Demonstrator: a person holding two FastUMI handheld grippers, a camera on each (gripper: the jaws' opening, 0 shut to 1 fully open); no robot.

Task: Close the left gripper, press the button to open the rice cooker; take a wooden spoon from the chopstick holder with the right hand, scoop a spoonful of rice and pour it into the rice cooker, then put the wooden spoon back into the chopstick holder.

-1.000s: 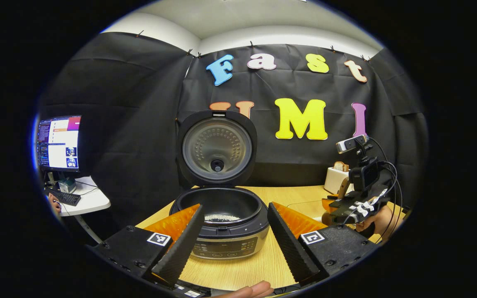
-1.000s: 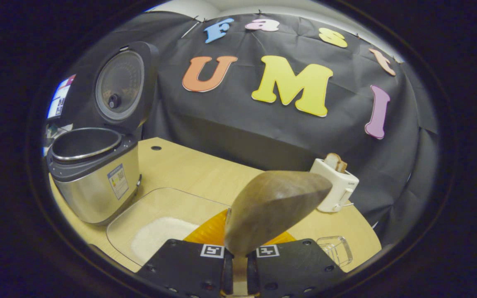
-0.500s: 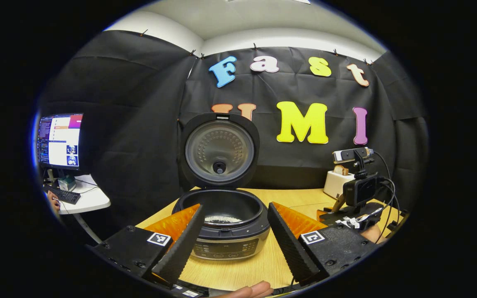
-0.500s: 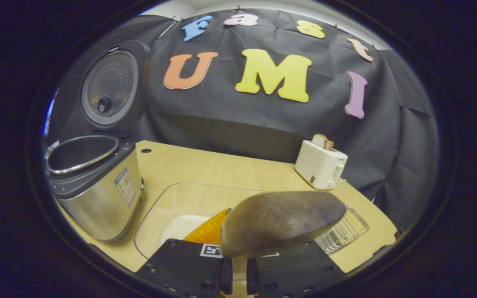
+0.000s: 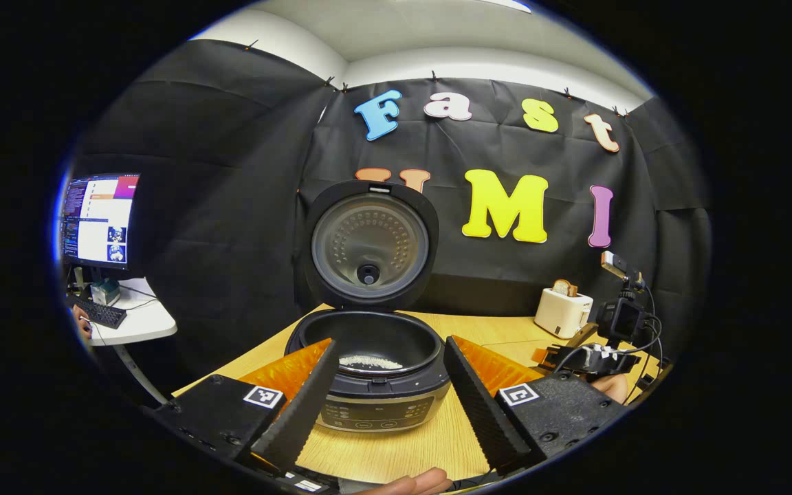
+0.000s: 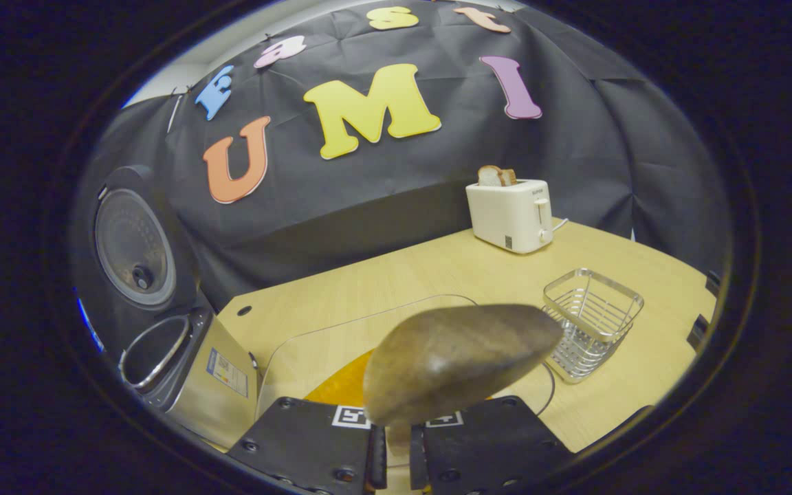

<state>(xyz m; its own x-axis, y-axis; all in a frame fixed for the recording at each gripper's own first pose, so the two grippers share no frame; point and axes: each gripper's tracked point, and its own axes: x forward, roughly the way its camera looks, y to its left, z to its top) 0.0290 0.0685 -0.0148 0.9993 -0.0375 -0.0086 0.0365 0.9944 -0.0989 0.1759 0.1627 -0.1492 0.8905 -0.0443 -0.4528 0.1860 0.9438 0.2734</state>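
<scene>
The rice cooker (image 5: 382, 392) stands on the wooden table with its lid (image 5: 370, 246) raised and a little white rice (image 5: 370, 361) in the pot. My left gripper (image 5: 390, 405) is open, its fingers framing the cooker's front from just before it. In the right gripper view, my right gripper (image 6: 396, 447) is shut on the handle of the wooden spoon (image 6: 458, 357), whose bowl is tilted up and to the right. The wire chopstick holder (image 6: 592, 323) stands on the table just right of the spoon's bowl. The cooker (image 6: 190, 364) lies to the left. The right gripper (image 5: 564, 354) hovers right of the cooker.
A clear tray (image 6: 313, 330) lies on the table between the cooker and the wire holder. A white toaster (image 6: 513, 213) with bread stands at the back near the wall. A monitor (image 5: 97, 220) and a small white side table (image 5: 135, 328) are off to the left.
My right gripper has swung to the right and tilted with the spoon, bringing the wire holder into full view. The left gripper has barely moved and stays open.
</scene>
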